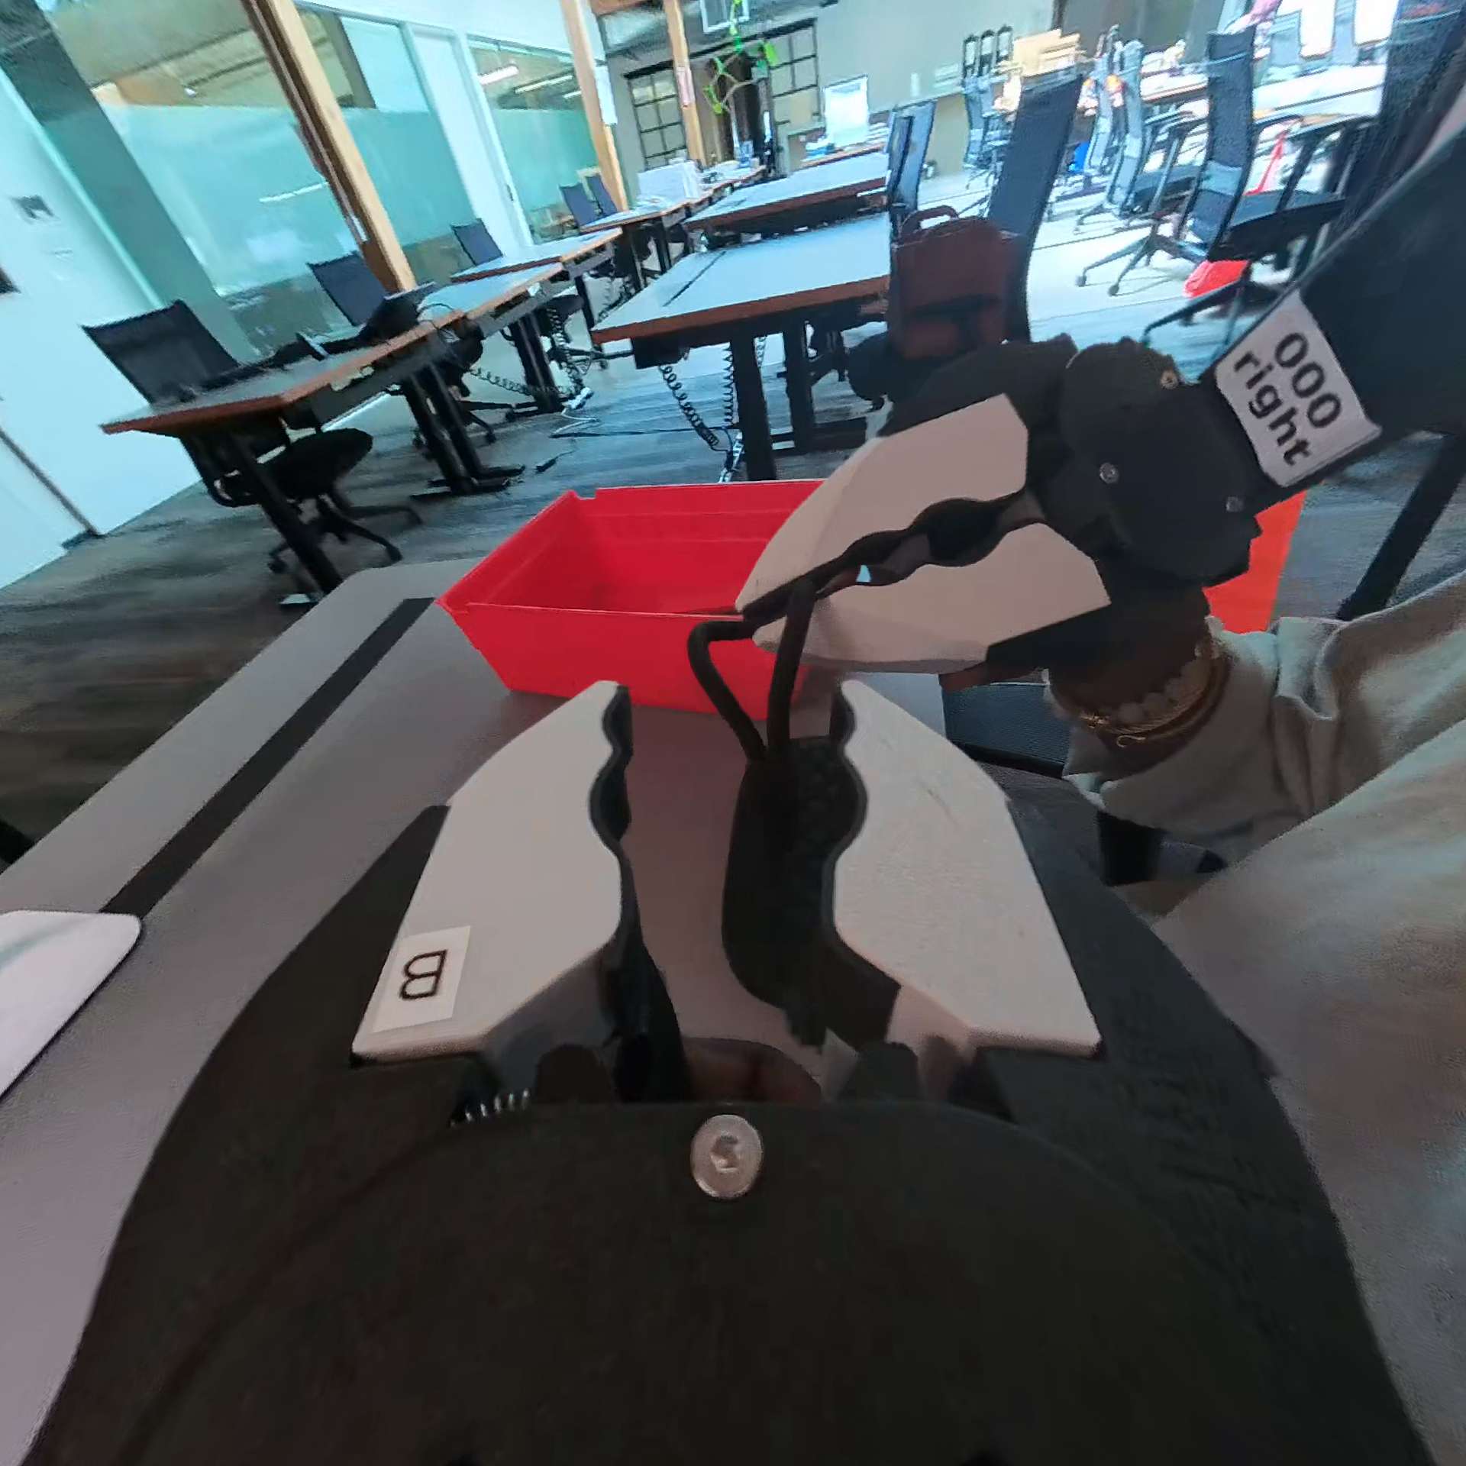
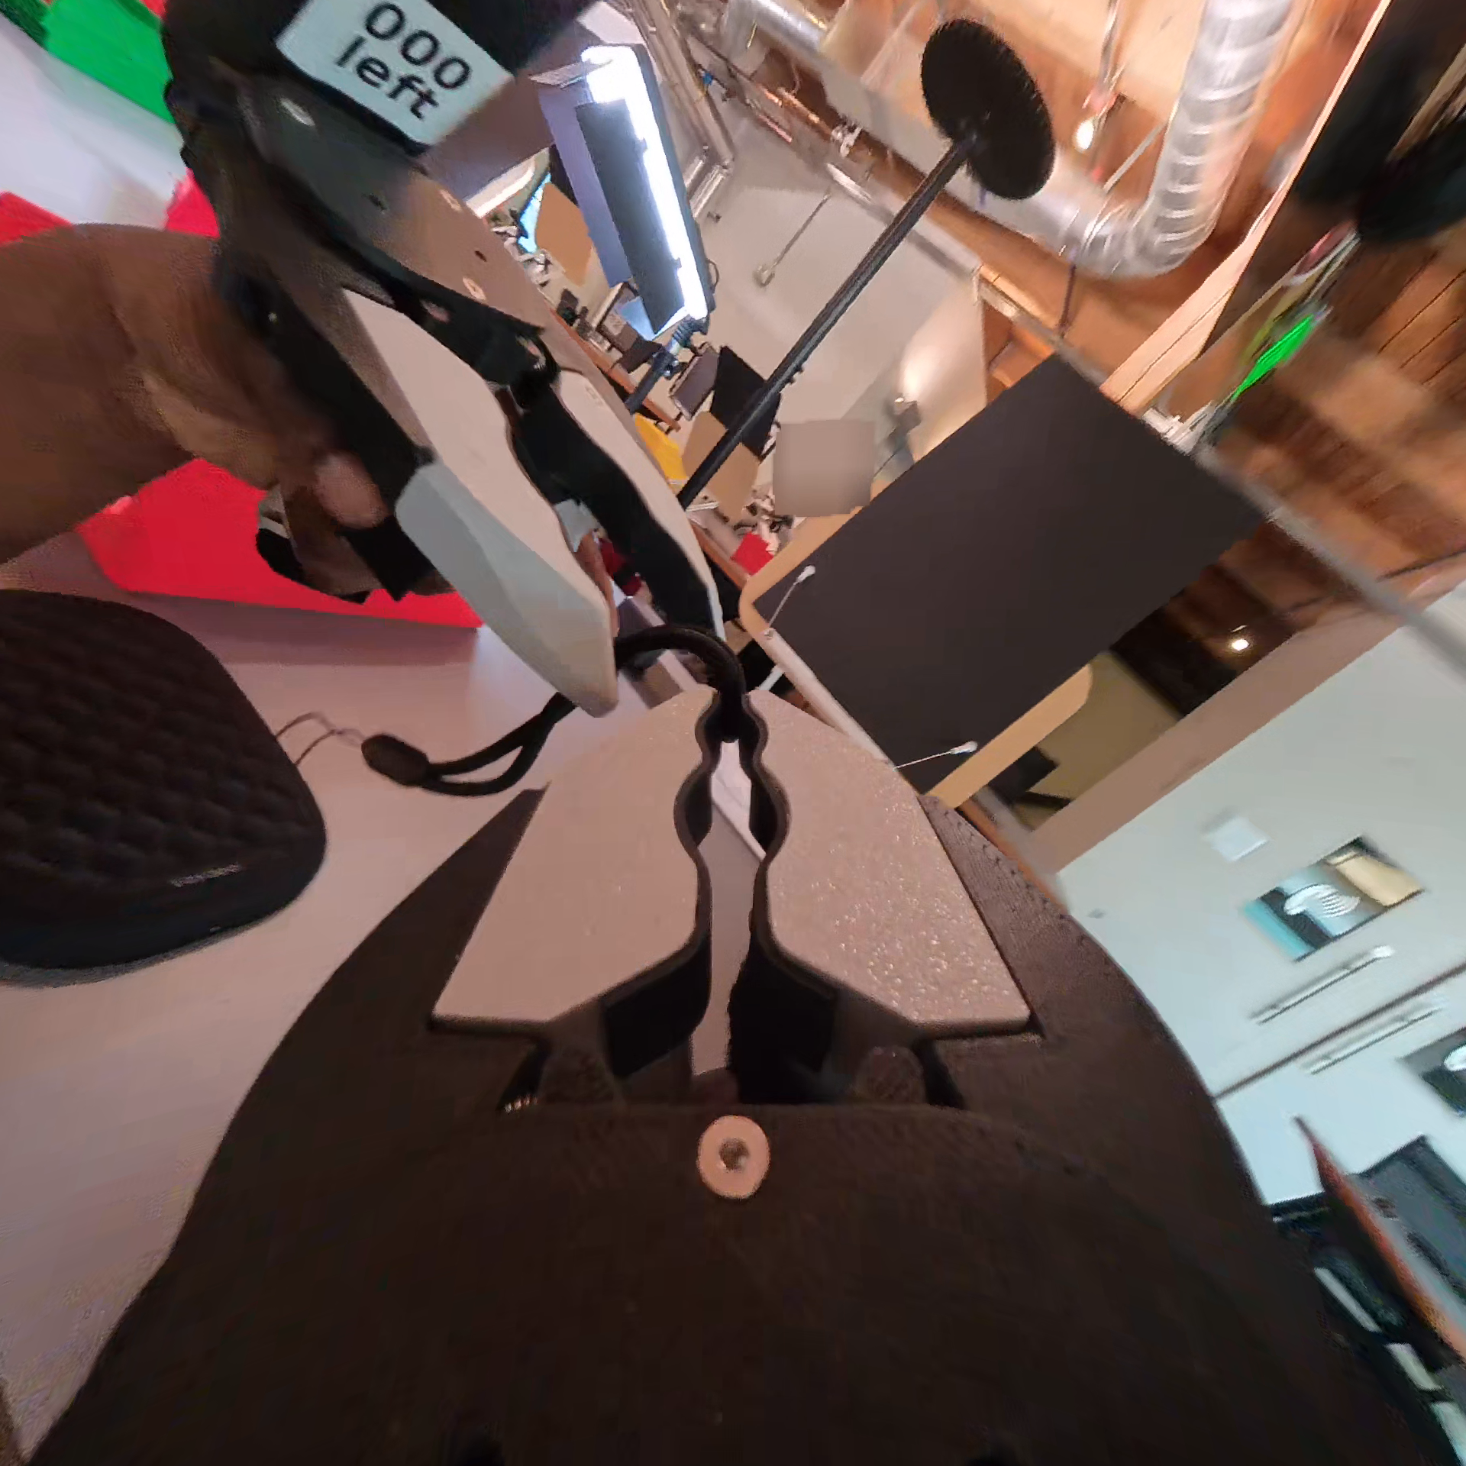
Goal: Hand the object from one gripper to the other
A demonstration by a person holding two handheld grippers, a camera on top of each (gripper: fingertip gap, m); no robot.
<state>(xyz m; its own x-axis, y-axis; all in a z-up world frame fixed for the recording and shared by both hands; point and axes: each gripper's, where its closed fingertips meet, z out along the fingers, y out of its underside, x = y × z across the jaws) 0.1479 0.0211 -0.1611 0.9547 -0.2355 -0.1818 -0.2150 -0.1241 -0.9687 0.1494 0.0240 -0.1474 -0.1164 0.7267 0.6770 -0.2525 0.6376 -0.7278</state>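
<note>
Right gripper (image 1: 761, 627), center-right of frame, clamped on black cord loop (image 1: 734, 682); left gripper (image 1: 730, 706) spread wide around it, lower center. Looks light, floppy; best pinched at thick knotted body.

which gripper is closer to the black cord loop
Right. The right gripper is shut on the black cord loop; the left gripper sits open just below it, its fingers around the object's thicker body.
</note>
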